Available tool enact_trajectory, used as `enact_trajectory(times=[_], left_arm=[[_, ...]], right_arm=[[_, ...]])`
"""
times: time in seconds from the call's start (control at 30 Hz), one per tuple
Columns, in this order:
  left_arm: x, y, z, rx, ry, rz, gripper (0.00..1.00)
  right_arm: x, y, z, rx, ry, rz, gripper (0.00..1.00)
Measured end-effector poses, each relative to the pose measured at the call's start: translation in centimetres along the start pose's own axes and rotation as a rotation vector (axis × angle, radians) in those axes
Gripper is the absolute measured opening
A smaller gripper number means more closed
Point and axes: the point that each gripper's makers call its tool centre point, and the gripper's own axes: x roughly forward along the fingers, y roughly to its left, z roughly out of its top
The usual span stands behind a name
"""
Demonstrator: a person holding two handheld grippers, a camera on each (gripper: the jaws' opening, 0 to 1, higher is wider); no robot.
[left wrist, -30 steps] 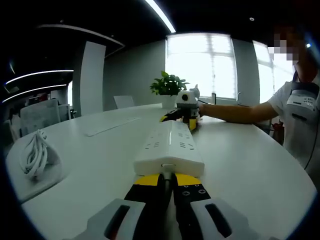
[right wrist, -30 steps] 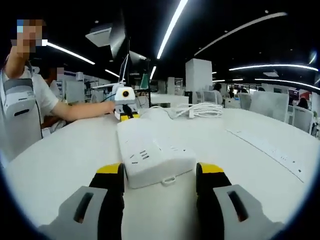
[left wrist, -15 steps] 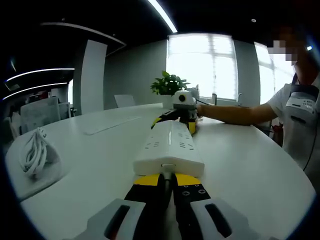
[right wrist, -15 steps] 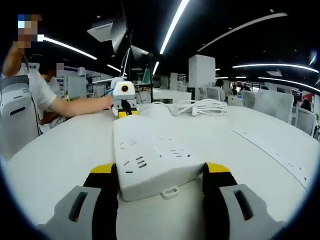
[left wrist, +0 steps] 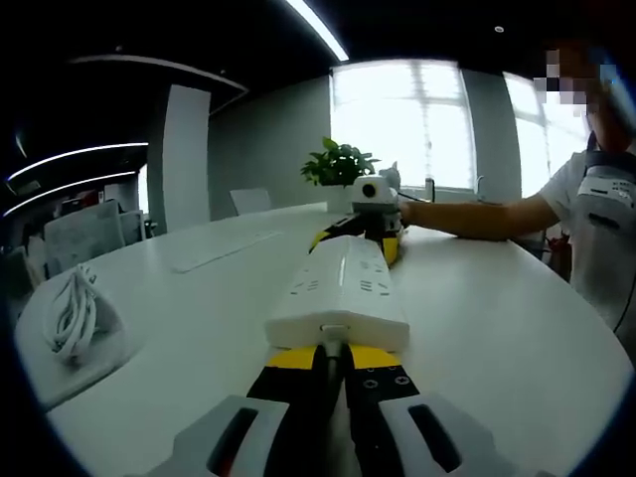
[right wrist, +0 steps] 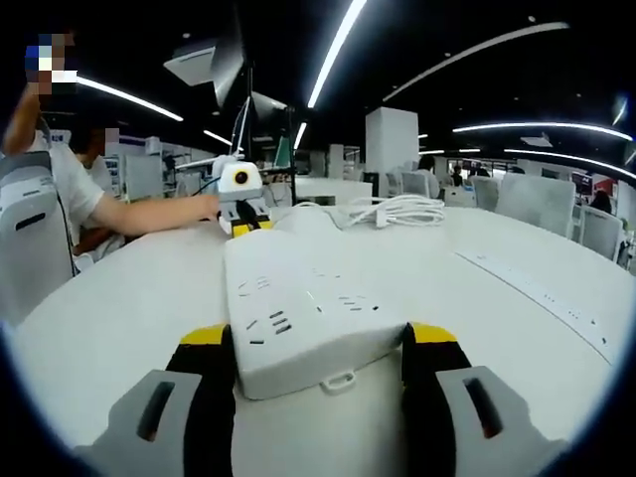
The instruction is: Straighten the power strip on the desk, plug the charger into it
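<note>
A white power strip [left wrist: 343, 283] lies lengthwise on the white table [left wrist: 477, 328] between the two grippers. My left gripper [left wrist: 335, 356] is shut at the strip's near end, pinching it low at the small tab. At the far end, the right gripper [left wrist: 356, 243] straddles the strip. In the right gripper view, the power strip [right wrist: 298, 308] sits between the yellow-tipped jaws of my right gripper [right wrist: 318, 343], which stands open along its two sides. The left gripper [right wrist: 243, 224] shows at the strip's far end. A coiled white cable [left wrist: 70, 313] [right wrist: 397, 211] rests on the table beside the strip.
A person's arm [left wrist: 467, 214] [right wrist: 149, 214] reaches over the table to the far gripper. A potted plant [left wrist: 338, 164] stands at the table's back edge. A long flat cover plate [left wrist: 224, 248] [right wrist: 537, 293] lies flush in the tabletop. Chairs stand around the table.
The right gripper slid forward along the table, so the strip's end now lies between its jaws. The left gripper stays shut at the other end, and its view has shifted slightly.
</note>
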Motion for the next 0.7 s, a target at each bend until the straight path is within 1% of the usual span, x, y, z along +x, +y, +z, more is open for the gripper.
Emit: enact_trajectory(times=[0.17, 0.33, 0.7], left_arm=[[0.1, 0.0, 0.1, -0.006, -0.001, -0.004, 0.12], [0.5, -0.1, 0.2, -0.019, 0.000, -0.027, 0.12], [1.0, -0.4, 0.5, -0.031, 0.001, -0.057, 0.12]], right_arm=[[-0.3, 0.3, -0.2, 0.012, 0.003, -0.022, 0.67], [-1.0, 0.7, -0.4, 0.024, 0.006, -0.052, 0.67], [-1.7, 1.0, -0.5, 0.035, 0.008, -0.092, 0.67]])
